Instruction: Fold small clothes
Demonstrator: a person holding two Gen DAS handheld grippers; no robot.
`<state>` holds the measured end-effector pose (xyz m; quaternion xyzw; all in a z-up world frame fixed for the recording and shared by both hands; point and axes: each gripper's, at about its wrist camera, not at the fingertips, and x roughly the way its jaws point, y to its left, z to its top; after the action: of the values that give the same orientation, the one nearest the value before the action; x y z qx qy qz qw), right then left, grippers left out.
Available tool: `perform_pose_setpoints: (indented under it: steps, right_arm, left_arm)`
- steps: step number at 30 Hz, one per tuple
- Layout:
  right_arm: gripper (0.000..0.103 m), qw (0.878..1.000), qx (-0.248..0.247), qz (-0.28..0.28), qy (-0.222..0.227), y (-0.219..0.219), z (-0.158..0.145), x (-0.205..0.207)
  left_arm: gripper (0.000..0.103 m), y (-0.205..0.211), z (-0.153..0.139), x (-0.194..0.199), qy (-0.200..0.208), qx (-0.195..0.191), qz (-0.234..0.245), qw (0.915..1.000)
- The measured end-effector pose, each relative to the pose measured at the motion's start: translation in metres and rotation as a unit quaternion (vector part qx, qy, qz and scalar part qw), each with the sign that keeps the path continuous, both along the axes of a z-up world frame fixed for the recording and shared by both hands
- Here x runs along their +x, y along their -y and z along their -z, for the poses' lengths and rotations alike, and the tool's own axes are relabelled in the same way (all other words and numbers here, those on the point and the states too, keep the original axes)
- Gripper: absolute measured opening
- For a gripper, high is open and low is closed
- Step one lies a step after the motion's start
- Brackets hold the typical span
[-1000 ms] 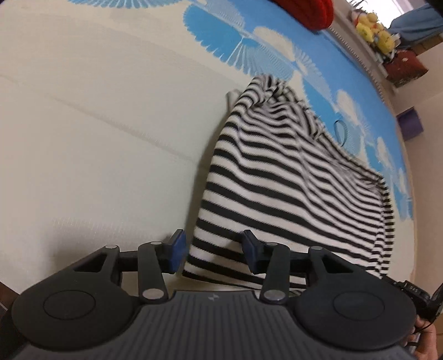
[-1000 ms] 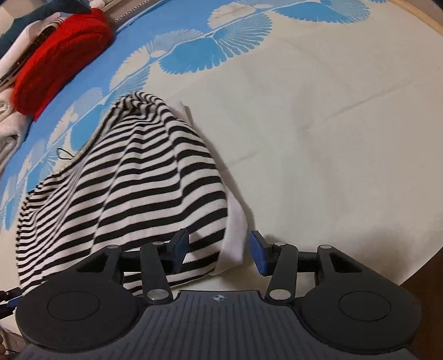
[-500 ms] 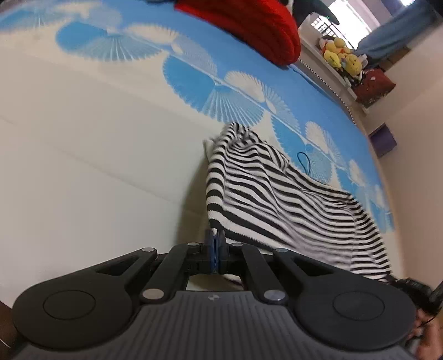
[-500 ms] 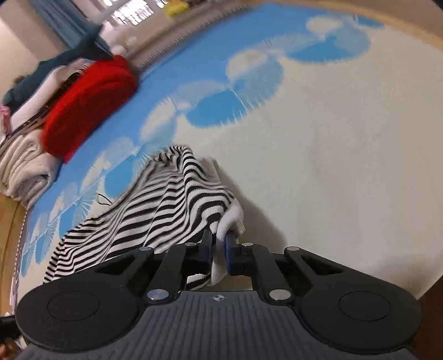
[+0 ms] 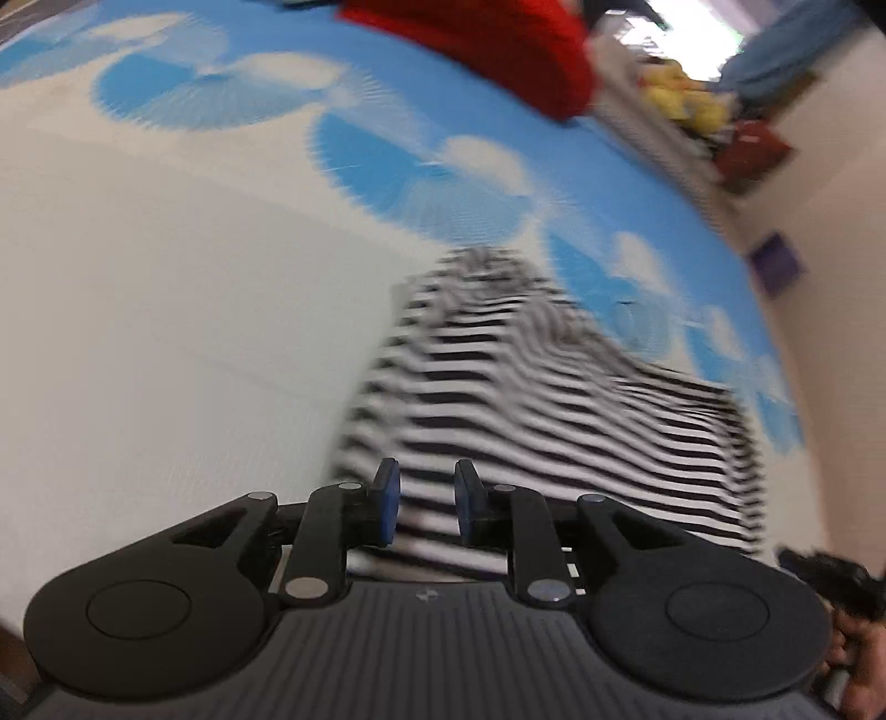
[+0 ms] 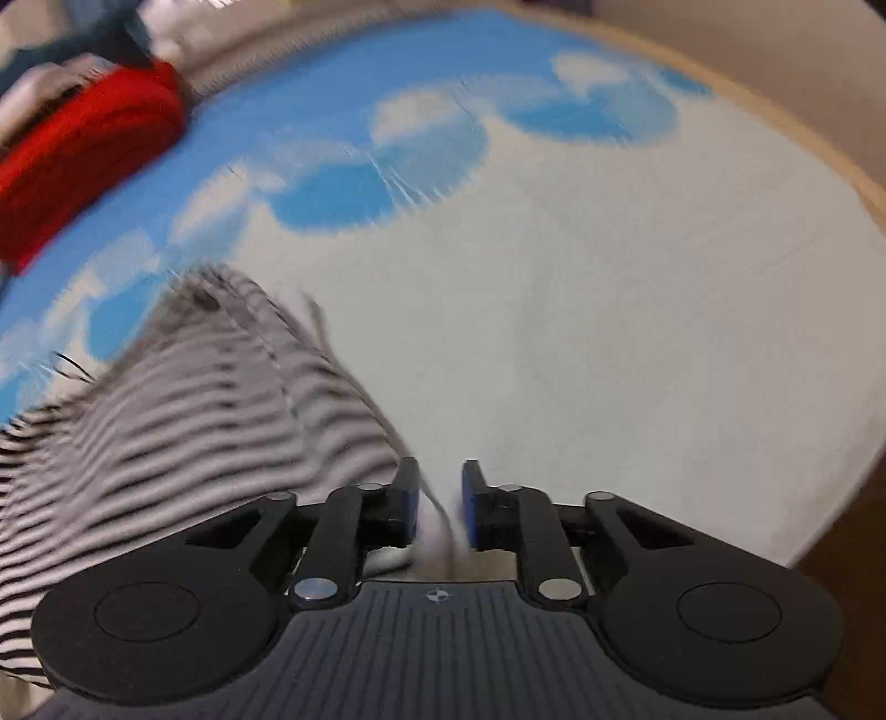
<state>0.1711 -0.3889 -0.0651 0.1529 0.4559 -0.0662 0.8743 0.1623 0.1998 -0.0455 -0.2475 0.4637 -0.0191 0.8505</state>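
A black-and-white striped garment lies bunched on the cream and blue patterned cloth. Both views are blurred by motion. My left gripper is partly open, with the garment's near edge lying between and beyond its blue pads. In the right wrist view the garment spreads to the left. My right gripper is partly open, with the garment's white hem between its pads.
A red folded knit lies at the far side of the cloth; it also shows in the right wrist view beside other stacked clothes. Yellow soft toys and a purple box stand off to the right. The table edge curves at right.
Both grippers were shut on the garment's edge half a second ago and have now opened a little. The garment has dropped lower and both cameras are moving.
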Motion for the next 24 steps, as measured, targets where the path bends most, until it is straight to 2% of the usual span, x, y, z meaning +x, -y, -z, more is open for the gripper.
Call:
perform_pose_setpoints:
  steps: [2,4,6,7,9,10,11,13,19,21,24]
  right_arm:
    - [0.023,0.998,0.021,-0.049,0.025,-0.012,-0.006,0.002]
    - [0.030,0.993,0.051,-0.102,0.017,-0.027,-0.001,0.006]
    - [0.037,0.991,0.051,-0.125,-0.016,-0.037,0.010,0.012]
    - [0.039,0.991,0.035,-0.125,-0.042,-0.040,0.019,0.016]
    - [0.039,0.988,0.004,-0.113,-0.104,-0.043,0.039,0.019]
    - [0.038,0.988,0.004,-0.108,-0.111,-0.043,0.041,0.019]
    - [0.039,0.989,0.002,-0.105,-0.105,-0.043,0.037,0.020]
    - [0.039,0.991,-0.014,-0.105,-0.085,-0.049,0.027,0.021]
    - [0.044,0.991,-0.008,-0.130,0.026,-0.071,-0.008,0.026]
    - [0.044,0.990,-0.016,-0.137,0.042,-0.083,-0.011,0.034]
    - [0.044,0.989,-0.003,-0.138,0.053,-0.097,-0.009,0.046]
  left_arm:
    - [0.022,0.018,-0.001,0.006,0.009,-0.004,0.038,0.9992]
    - [0.027,0.039,0.003,0.013,-0.002,0.003,0.071,0.9974]
    - [0.030,0.052,0.010,0.017,-0.021,0.019,0.091,0.9954]
    - [0.037,0.060,0.017,0.022,-0.038,0.031,0.098,0.9940]
    - [0.042,0.068,0.037,0.027,-0.092,0.067,0.095,0.9889]
    - [0.043,0.069,0.043,0.030,-0.110,0.081,0.088,0.9868]
    - [0.043,0.070,0.045,0.032,-0.115,0.088,0.080,0.9862]
    - [0.043,0.071,0.041,0.034,-0.102,0.091,0.070,0.9881]
    - [0.043,0.070,0.017,0.032,-0.047,0.091,0.045,0.9937]
    - [0.043,0.070,0.011,0.032,-0.034,0.097,0.034,0.9942]
    - [0.043,0.067,0.006,0.036,-0.020,0.083,0.014,0.9962]
